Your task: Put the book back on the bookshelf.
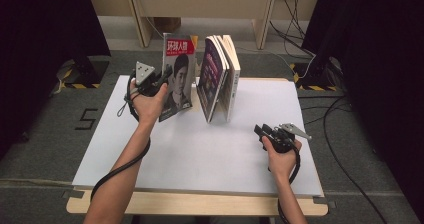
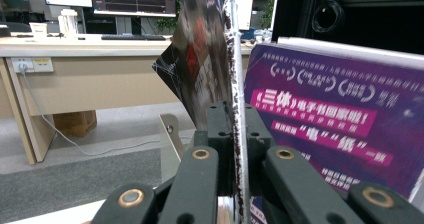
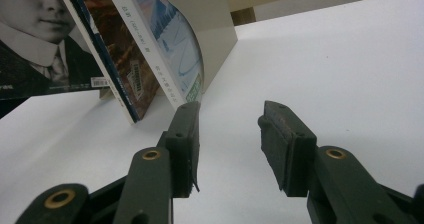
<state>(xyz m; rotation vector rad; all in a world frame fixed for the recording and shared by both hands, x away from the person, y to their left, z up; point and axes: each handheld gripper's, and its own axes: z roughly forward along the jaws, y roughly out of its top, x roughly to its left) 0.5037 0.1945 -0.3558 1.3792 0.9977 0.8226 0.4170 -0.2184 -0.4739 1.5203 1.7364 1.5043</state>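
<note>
A magazine [image 1: 178, 79] with a red title band and a portrait on its cover stands upright at the back left of the white mat. My left gripper [image 1: 166, 75] is shut on its left edge; in the left gripper view the jaws [image 2: 235, 121] pinch the thin edge of the magazine [image 2: 202, 59]. To its right, several books [image 1: 218, 79] lean together, the nearest with a purple cover [image 2: 340, 119]. My right gripper [image 1: 259, 130] rests low at the right of the mat, open with nothing between its fingers [image 3: 227, 131]. It points toward the leaning books [image 3: 145, 49].
The white mat [image 1: 200, 154] covers a wooden table. A white bookend [image 3: 215, 24] props the books from behind. Desk legs and cables [image 1: 295, 14] lie on the floor beyond the table. Black curtains hang at both sides.
</note>
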